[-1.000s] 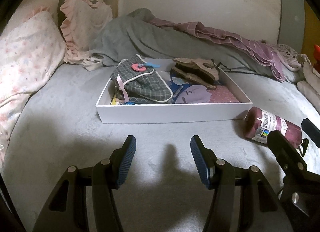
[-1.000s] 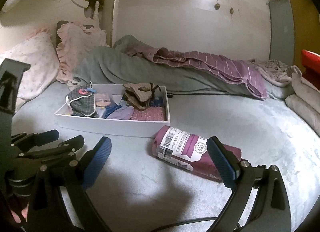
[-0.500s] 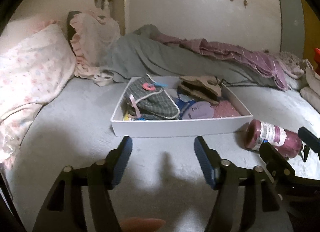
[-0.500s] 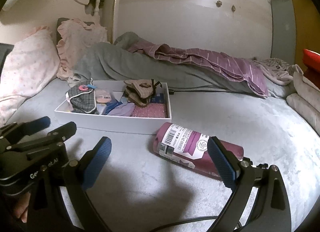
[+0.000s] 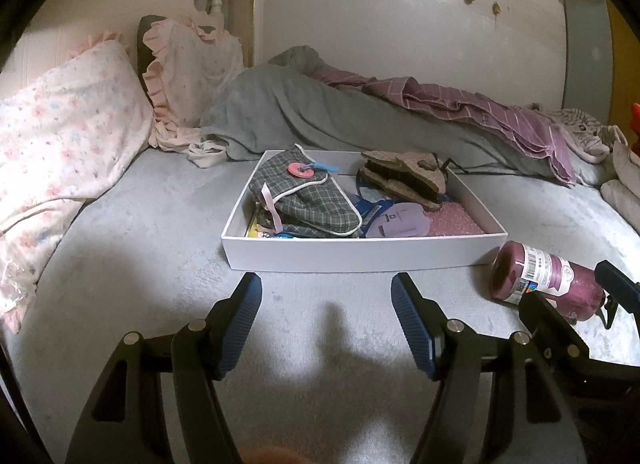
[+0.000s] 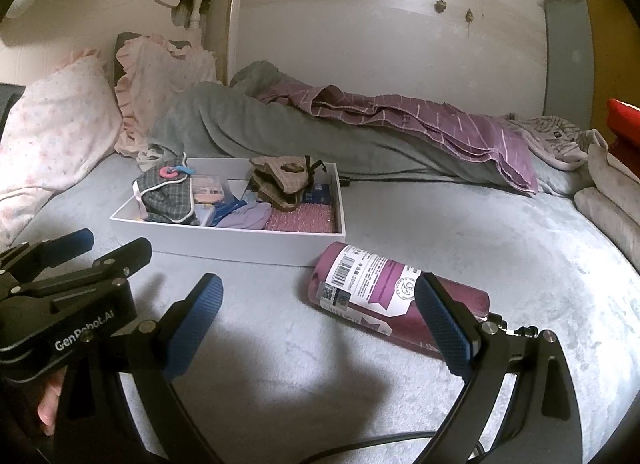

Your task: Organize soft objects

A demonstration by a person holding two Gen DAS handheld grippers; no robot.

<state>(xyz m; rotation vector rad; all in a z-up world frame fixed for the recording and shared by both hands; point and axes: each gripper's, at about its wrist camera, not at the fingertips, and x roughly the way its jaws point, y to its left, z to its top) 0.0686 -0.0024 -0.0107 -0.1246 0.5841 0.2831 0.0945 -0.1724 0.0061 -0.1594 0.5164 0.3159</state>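
Note:
A shallow white box [image 5: 360, 258] [image 6: 240, 242] stands on the grey bed. It holds a grey plaid cloth piece [image 5: 308, 200] with a pink ring on it, tan fabric slippers [image 5: 404, 180], a lilac item [image 5: 400, 224] and a pink pad [image 5: 454, 224]. A maroon rolled soft pack [image 5: 540, 280] [image 6: 396, 298] with a white label lies just right of the box. My left gripper [image 5: 326, 284] is open over bare bed in front of the box, with nothing between its fingers. My right gripper [image 6: 318, 284] is open just short of the roll, and its right finger overlaps the roll in the view.
Floral pillows [image 5: 60, 144] and a frilled pink cushion [image 5: 188, 80] lie at the left by the headboard. A grey blanket [image 5: 320, 116] and purple striped cloth [image 5: 480, 112] are heaped behind the box along the wall. Folded pale cloths [image 6: 608, 200] sit at the right edge.
The left gripper's jaws have spread wider, and its view has tipped up and drawn back a little from the box. The right gripper and the roll have stayed put.

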